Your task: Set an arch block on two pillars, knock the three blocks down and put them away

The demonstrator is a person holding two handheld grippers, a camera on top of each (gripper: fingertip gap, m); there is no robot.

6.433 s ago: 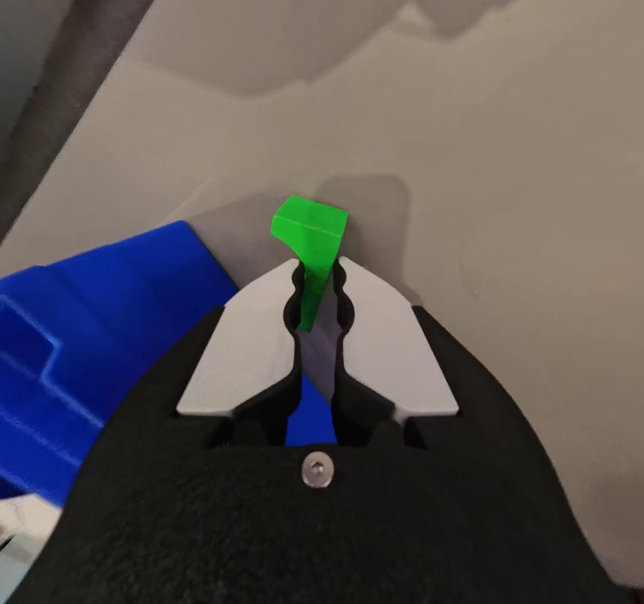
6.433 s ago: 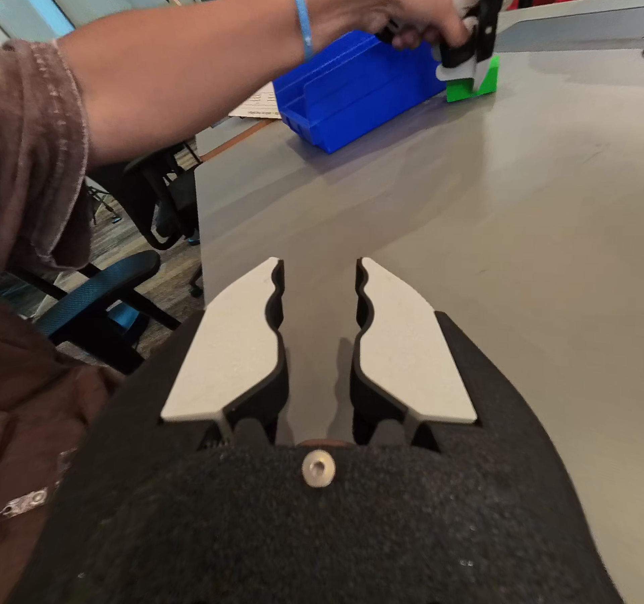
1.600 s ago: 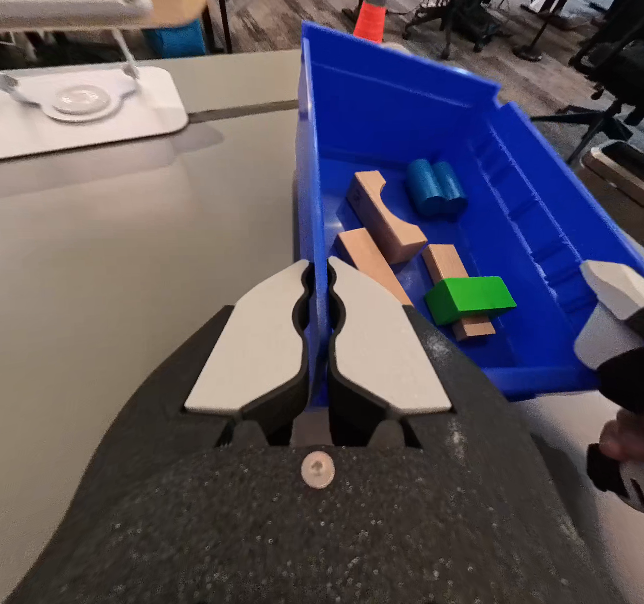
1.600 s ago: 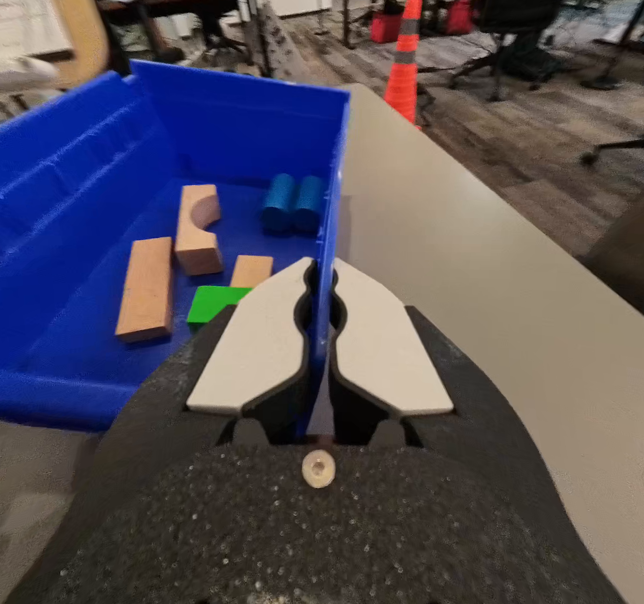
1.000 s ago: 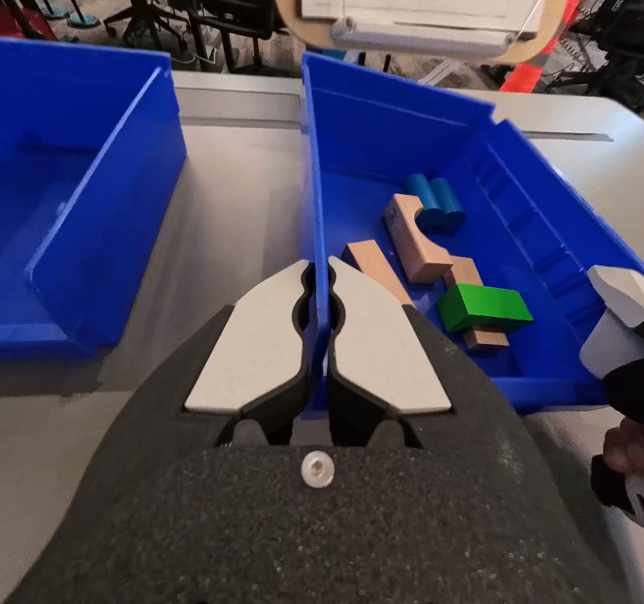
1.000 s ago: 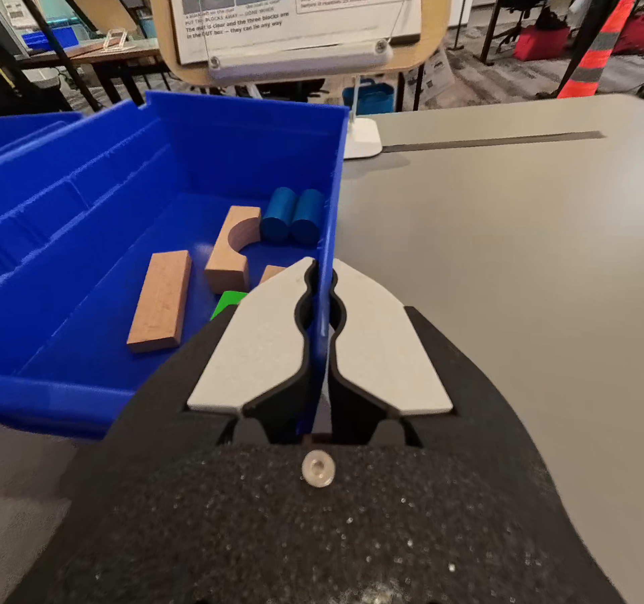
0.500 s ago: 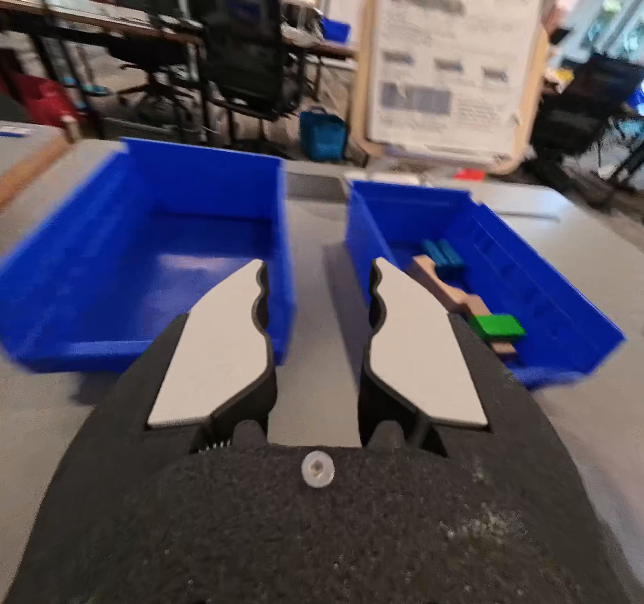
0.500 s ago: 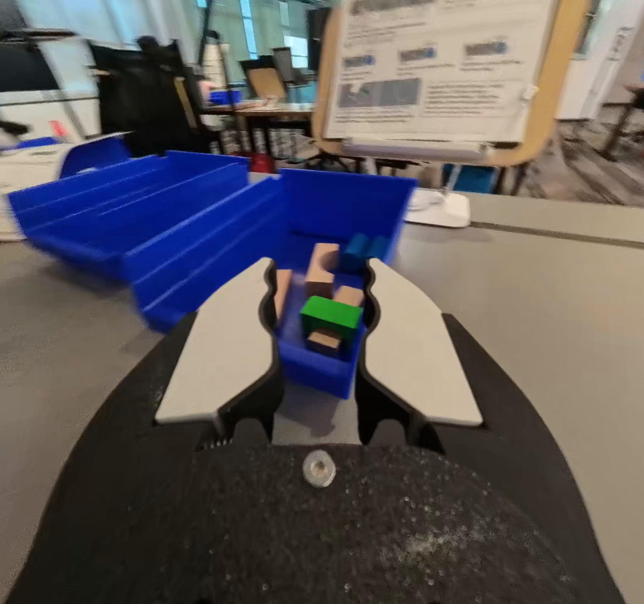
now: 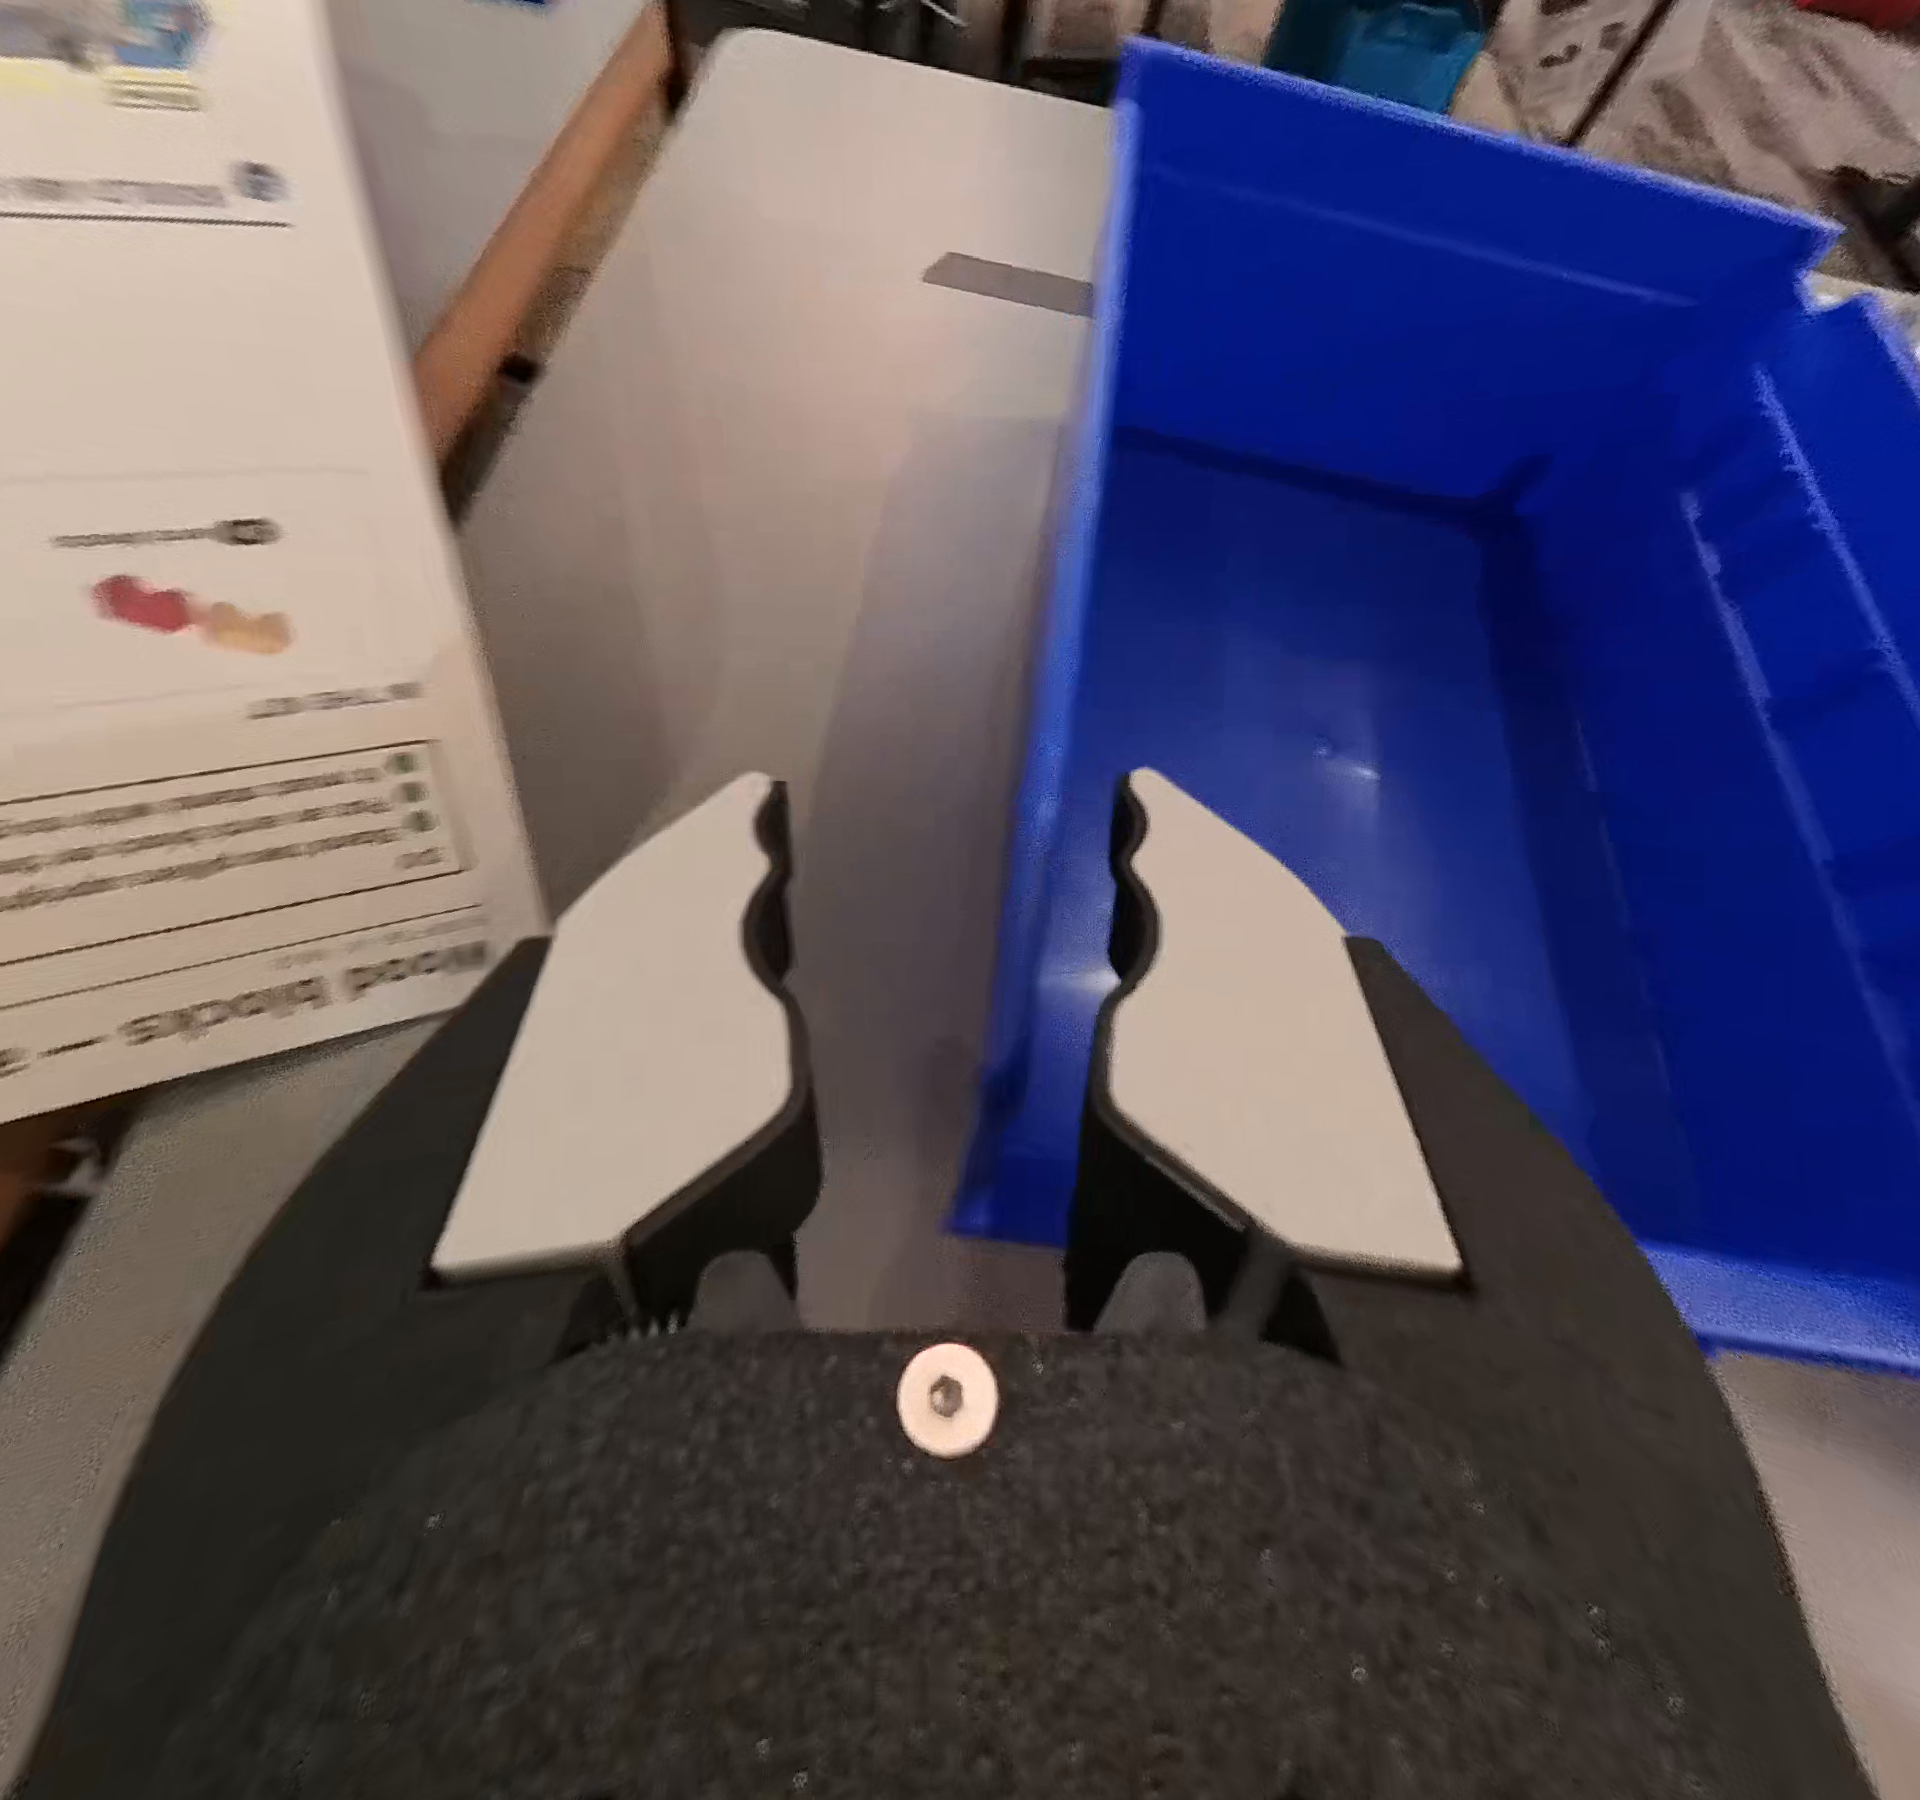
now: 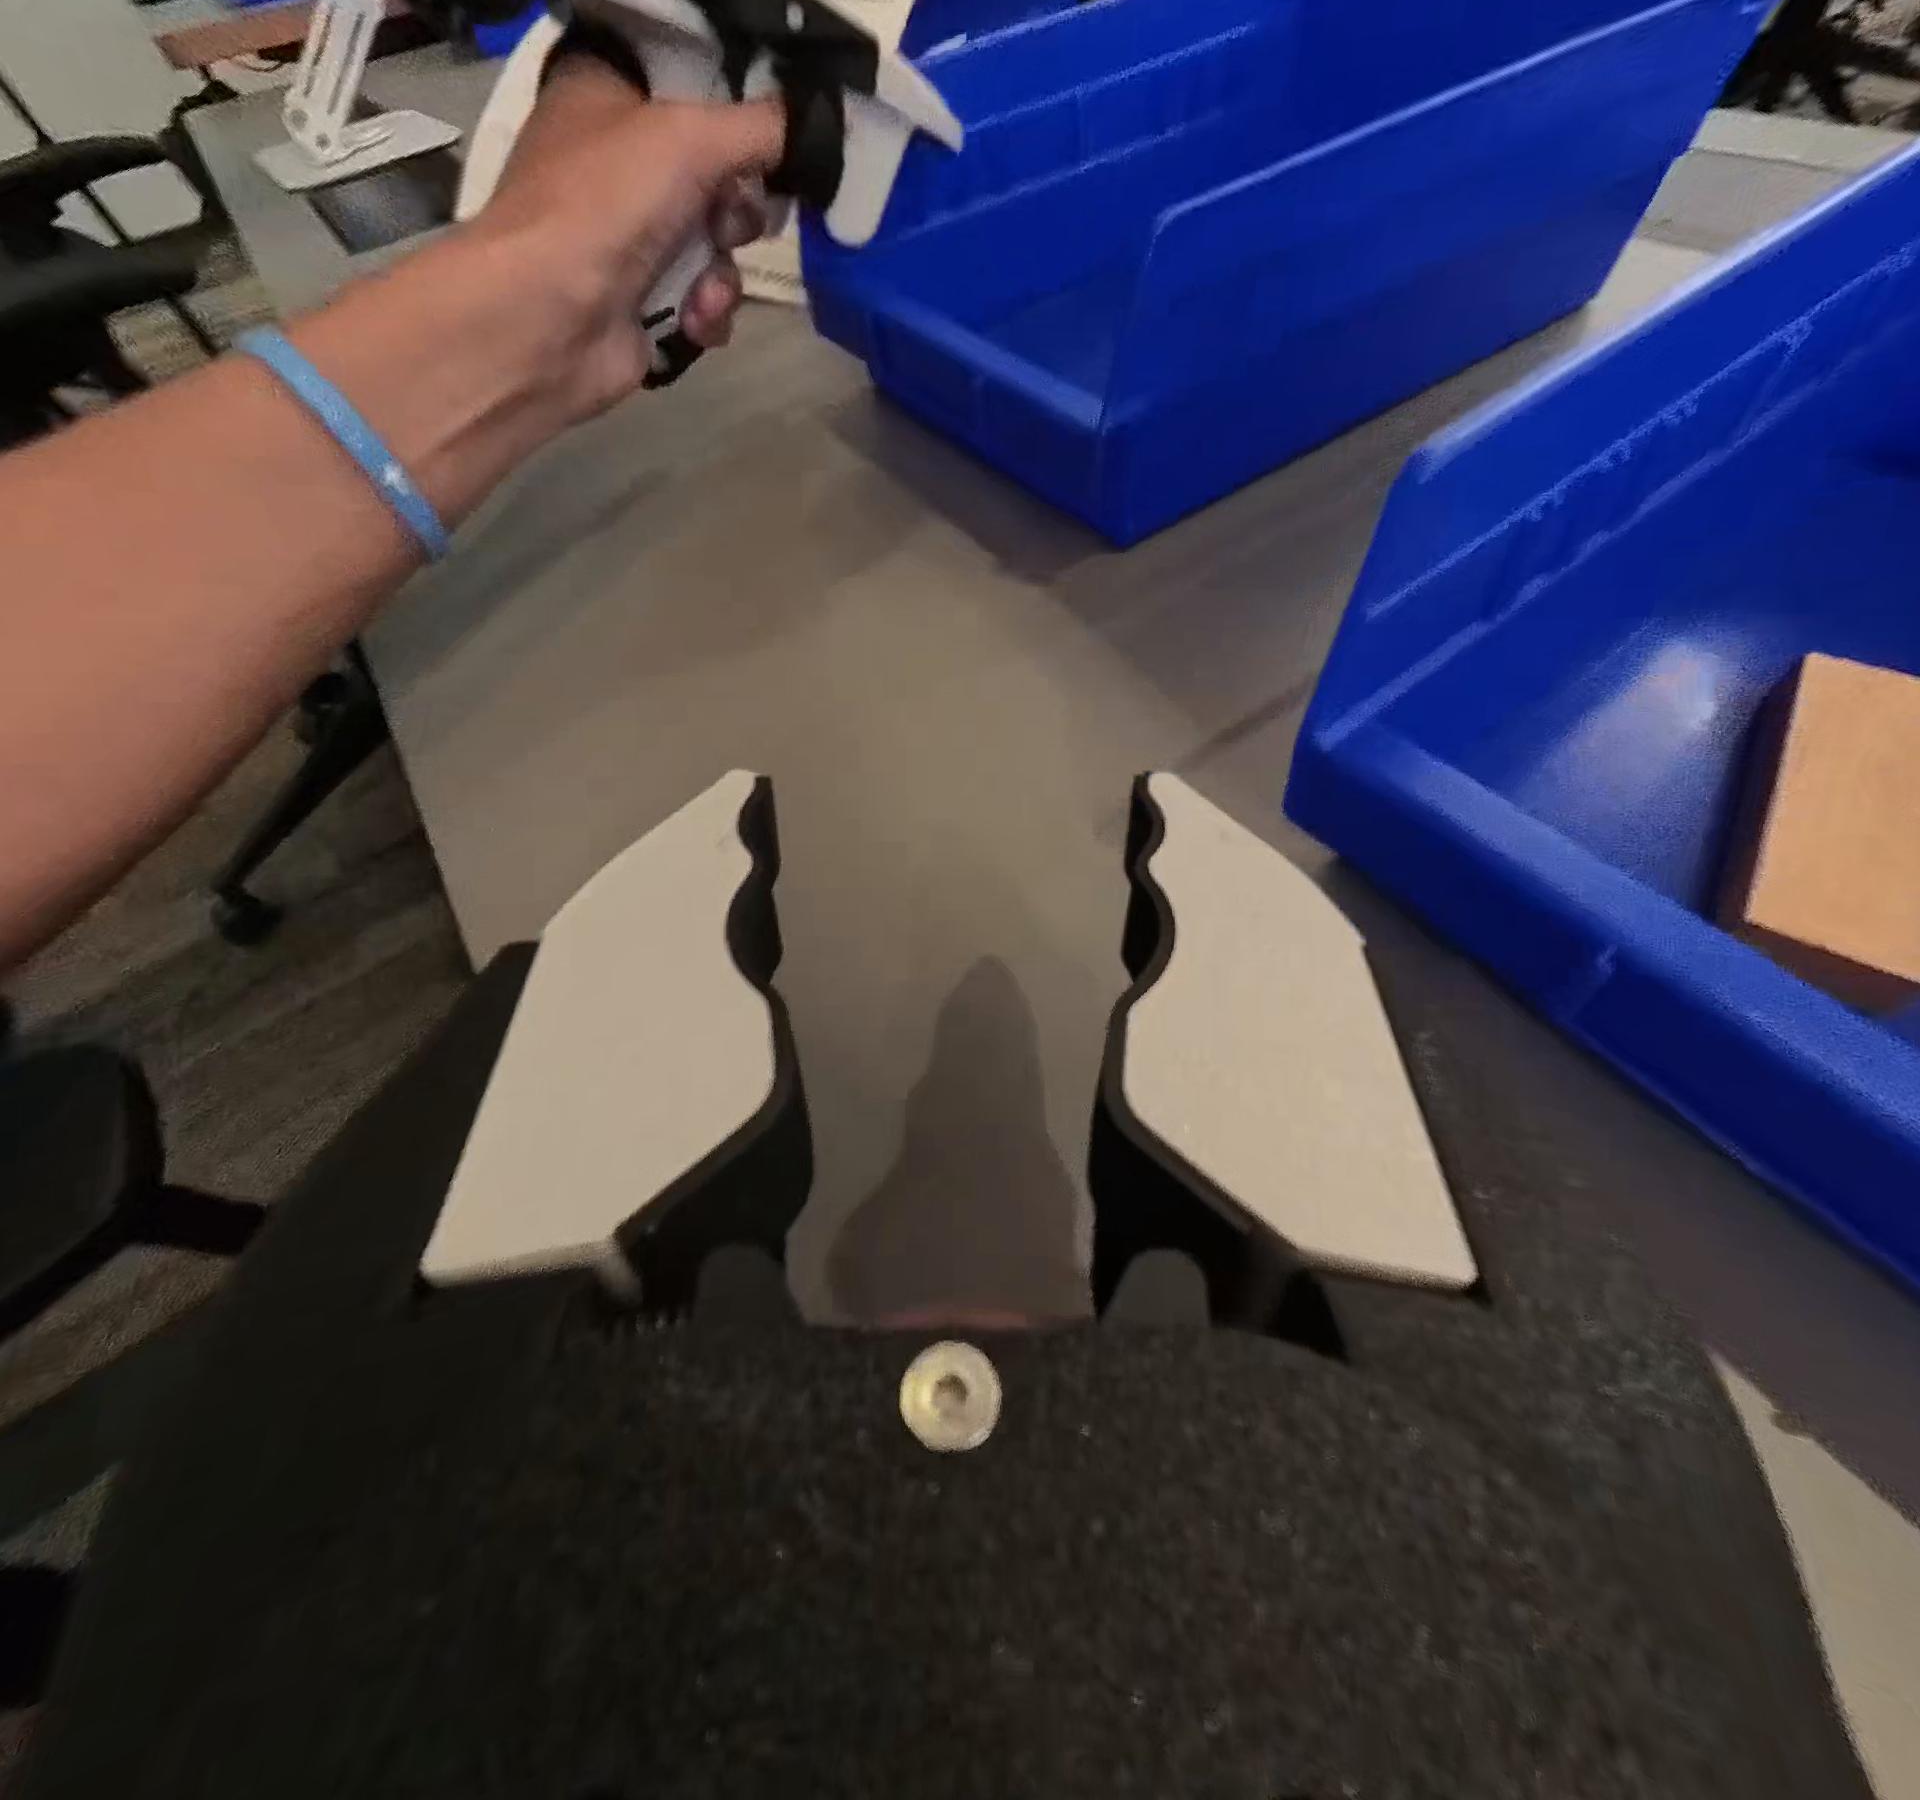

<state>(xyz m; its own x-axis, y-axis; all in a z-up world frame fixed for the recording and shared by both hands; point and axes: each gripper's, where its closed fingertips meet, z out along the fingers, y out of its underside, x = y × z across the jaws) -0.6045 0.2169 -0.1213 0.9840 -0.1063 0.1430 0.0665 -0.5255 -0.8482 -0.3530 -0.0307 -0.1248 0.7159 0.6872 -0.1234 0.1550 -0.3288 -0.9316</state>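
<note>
Gaping left gripper point(image 9: 951, 794) beside blue bin point(image 9: 1049, 815), right gripper point(image 10: 951, 789) spread, wooden block point(image 10: 1839, 815) right.

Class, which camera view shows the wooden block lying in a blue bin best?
The right wrist view: the wooden block lies in the nearer blue bin at the right edge, partly cropped. The left wrist view shows no block, only an empty blue bin.

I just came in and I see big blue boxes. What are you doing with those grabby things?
A person holds a tool in each hand, and both are open and holding nothing. The left tool hangs over the near end of an empty blue bin. The right tool hovers above the grey table. Beside it, a second blue bin has a wooden block lying inside. No blocks are out on the table in these views.
</note>
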